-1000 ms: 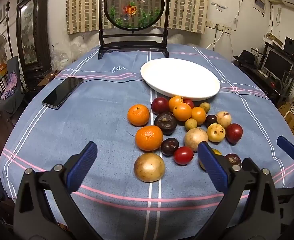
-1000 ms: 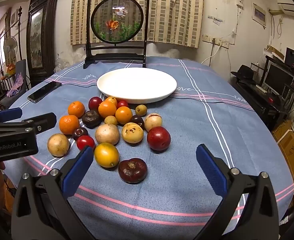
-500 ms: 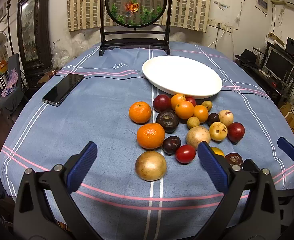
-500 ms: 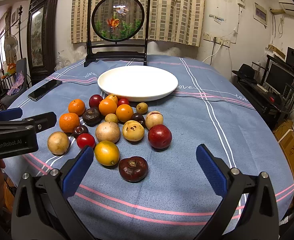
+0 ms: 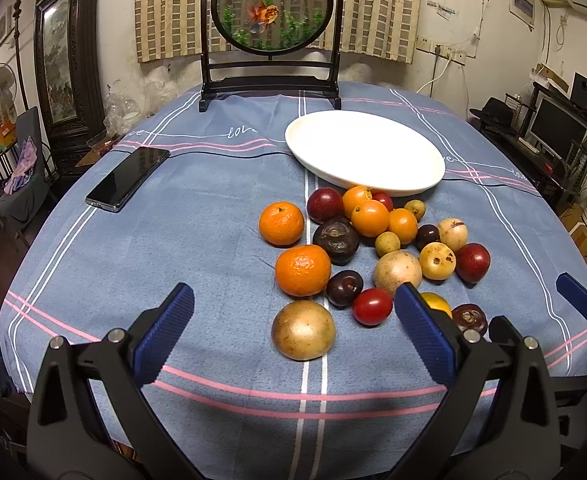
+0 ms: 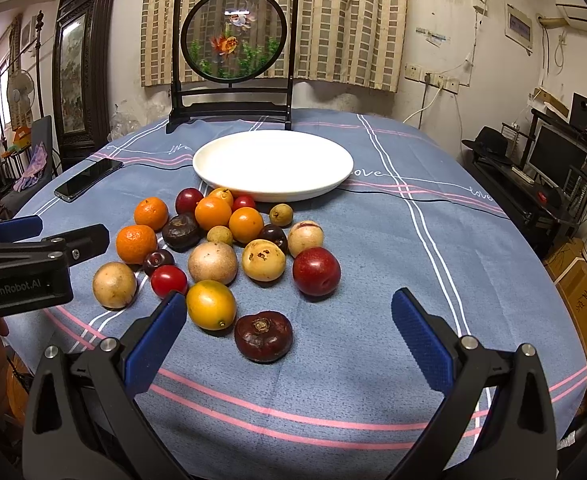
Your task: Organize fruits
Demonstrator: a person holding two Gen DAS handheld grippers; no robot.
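Several fruits lie in a cluster on the blue tablecloth in front of an empty white plate (image 5: 365, 152) (image 6: 272, 166). They include oranges (image 5: 302, 270) (image 6: 136, 243), a tan round fruit (image 5: 303, 330) (image 6: 114, 285), a red tomato (image 5: 372, 306) (image 6: 168, 280), a yellow fruit (image 6: 211, 305), a dark mangosteen (image 6: 263, 336) and a red plum (image 6: 316, 271). My left gripper (image 5: 293, 332) is open and empty, just short of the tan fruit. My right gripper (image 6: 285, 336) is open and empty, with the mangosteen between its fingers' line.
A black phone (image 5: 127, 178) (image 6: 88, 179) lies at the left. A framed goldfish screen (image 5: 271, 32) (image 6: 233, 52) stands at the table's far edge. The left gripper's body (image 6: 25, 268) shows at the left of the right wrist view. Furniture and a monitor stand to the right.
Both grippers have moved slightly forward toward the fruits and stay open. No fruit has moved.
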